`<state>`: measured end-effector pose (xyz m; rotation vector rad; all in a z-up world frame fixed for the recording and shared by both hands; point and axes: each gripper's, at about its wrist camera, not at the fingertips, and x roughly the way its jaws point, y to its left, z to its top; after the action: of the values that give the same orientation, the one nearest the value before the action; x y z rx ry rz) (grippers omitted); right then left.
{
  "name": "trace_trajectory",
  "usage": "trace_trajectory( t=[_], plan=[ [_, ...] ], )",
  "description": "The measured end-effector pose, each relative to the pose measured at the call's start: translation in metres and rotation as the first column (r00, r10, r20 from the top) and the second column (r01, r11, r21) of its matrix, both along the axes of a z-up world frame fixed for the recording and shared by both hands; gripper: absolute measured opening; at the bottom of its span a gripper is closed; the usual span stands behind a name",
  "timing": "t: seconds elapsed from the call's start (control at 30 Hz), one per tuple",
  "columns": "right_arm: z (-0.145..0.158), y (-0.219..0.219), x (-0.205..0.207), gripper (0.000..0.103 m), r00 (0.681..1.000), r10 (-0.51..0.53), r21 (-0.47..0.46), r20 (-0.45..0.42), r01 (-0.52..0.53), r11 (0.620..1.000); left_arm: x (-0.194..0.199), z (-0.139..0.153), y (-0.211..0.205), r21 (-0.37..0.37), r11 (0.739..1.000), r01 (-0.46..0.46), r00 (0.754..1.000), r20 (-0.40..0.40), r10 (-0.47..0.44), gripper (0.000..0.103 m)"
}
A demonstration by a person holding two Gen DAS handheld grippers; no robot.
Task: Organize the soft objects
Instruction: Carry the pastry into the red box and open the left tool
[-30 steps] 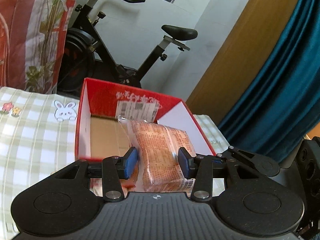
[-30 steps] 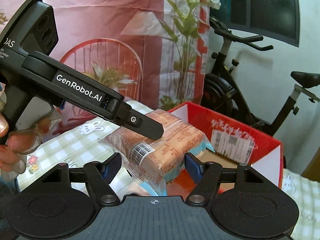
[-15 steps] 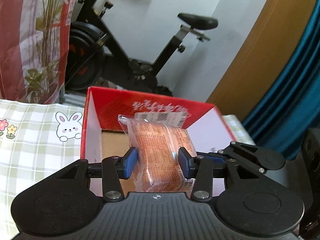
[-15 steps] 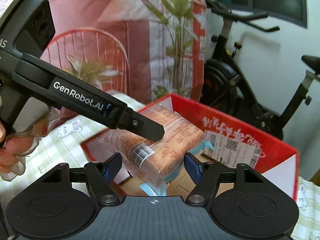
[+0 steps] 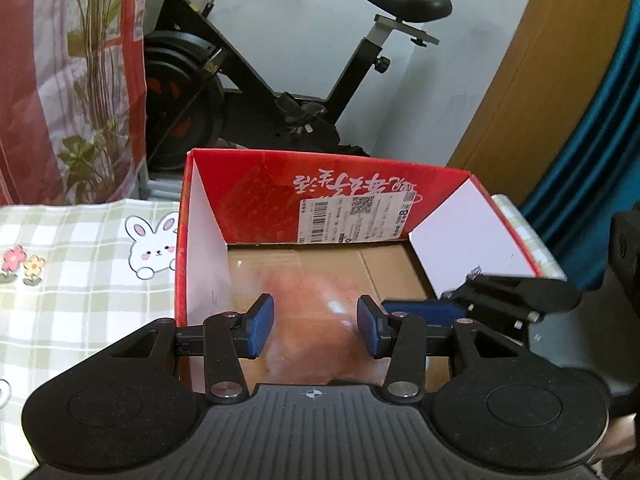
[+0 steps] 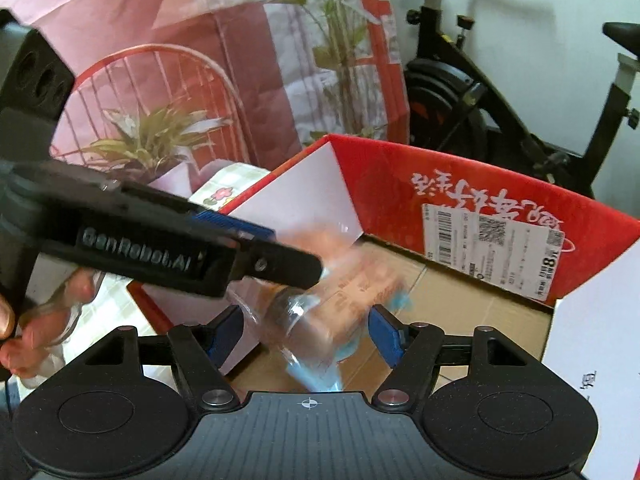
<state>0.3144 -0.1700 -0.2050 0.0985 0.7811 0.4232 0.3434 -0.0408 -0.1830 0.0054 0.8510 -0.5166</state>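
Note:
An orange snack packet (image 5: 316, 320) in clear wrap hangs, blurred, over the brown floor of an open red box (image 5: 260, 200). My left gripper (image 5: 316, 326) has its blue pads against the packet's two sides, and the packet fills the gap between them. In the right wrist view the packet (image 6: 344, 292) tilts steeply, its near end low between the pads of my right gripper (image 6: 306, 336). The blur hides whether those pads touch it. The left gripper (image 6: 296, 250) reaches in from the left over the box (image 6: 400, 184). The right gripper (image 5: 440, 302) shows beside the left one's right finger.
The box stands on a green checked cloth (image 5: 80, 280) with a rabbit print. A black exercise bike (image 5: 280, 80) stands behind the box, a red floral hanging (image 5: 60, 80) to the left and a teal curtain (image 5: 580, 160) to the right. A hand (image 6: 40, 320) holds the left gripper.
Both grippers have come forward and down over the box, which now fills the lower view. The packet was sharp and level, and is now blurred, lower and tilted between the pads.

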Motion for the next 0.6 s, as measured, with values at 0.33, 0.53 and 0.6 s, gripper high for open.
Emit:
trace_trajectory(
  t=[0.33,0.53,0.6],
  plan=[
    [0.019,-0.001,-0.019,0.065,0.998,-0.037,-0.076,0.041,0.04,0.996,-0.019,0.015,0.01,0.018,0.999,-0.036,0.999,0.03,0.035,0.047],
    [0.039,-0.001,-0.044,0.064,0.994,-0.062,-0.127,0.088,0.073,0.989,-0.046,0.031,0.018,0.02,0.998,-0.053,0.996,0.072,0.052,0.047],
    [0.045,-0.001,-0.055,0.064,0.992,-0.071,-0.133,0.105,0.085,0.987,-0.057,0.036,0.02,0.022,0.998,-0.057,0.995,0.087,0.055,0.047]
  ],
)
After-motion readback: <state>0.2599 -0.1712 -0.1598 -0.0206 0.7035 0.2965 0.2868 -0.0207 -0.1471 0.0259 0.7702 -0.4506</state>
